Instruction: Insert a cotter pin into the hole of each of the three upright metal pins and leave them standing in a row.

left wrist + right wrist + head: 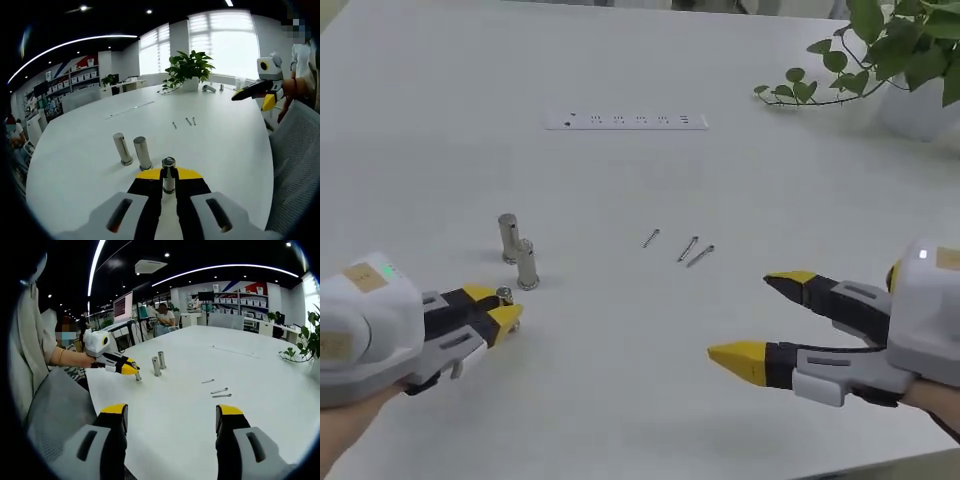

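Two metal pins stand upright side by side at the table's left, seen again as pins and pins. A third metal pin is upright between the yellow tips of my left gripper, which is shut on it just right of the pair. Three cotter pins lie loose mid-table. My right gripper hovers wide open at the right, nothing between its fingers, short of the cotter pins.
A white power strip lies at the far side of the white table. A potted green plant stands at the far right corner. People and office desks are in the background of the gripper views.
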Motion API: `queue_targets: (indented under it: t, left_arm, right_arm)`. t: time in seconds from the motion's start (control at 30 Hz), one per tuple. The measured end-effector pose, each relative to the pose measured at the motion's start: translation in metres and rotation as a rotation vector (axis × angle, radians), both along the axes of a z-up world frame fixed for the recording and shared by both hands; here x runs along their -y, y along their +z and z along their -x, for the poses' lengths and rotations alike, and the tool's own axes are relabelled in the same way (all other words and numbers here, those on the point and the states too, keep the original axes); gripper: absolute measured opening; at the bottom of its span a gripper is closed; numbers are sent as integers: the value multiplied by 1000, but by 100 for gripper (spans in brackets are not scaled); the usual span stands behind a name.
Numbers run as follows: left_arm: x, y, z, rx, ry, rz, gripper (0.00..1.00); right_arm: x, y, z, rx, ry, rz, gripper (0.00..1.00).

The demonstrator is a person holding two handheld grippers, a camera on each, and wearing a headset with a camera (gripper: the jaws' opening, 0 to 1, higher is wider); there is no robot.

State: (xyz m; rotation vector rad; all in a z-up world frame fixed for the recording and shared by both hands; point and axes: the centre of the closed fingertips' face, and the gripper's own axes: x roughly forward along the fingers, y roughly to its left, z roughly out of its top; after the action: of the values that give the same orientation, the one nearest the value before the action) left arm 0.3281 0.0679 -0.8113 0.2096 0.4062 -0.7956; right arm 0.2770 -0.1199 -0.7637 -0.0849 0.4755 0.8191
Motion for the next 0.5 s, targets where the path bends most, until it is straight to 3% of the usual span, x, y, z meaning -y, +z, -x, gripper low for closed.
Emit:
queue_targets:
  t: [0.5]
  left_arm:
    - [46, -2, 19, 0, -135, 1, 7]
  right_arm:
    - [2, -1, 7, -2, -6, -6, 73]
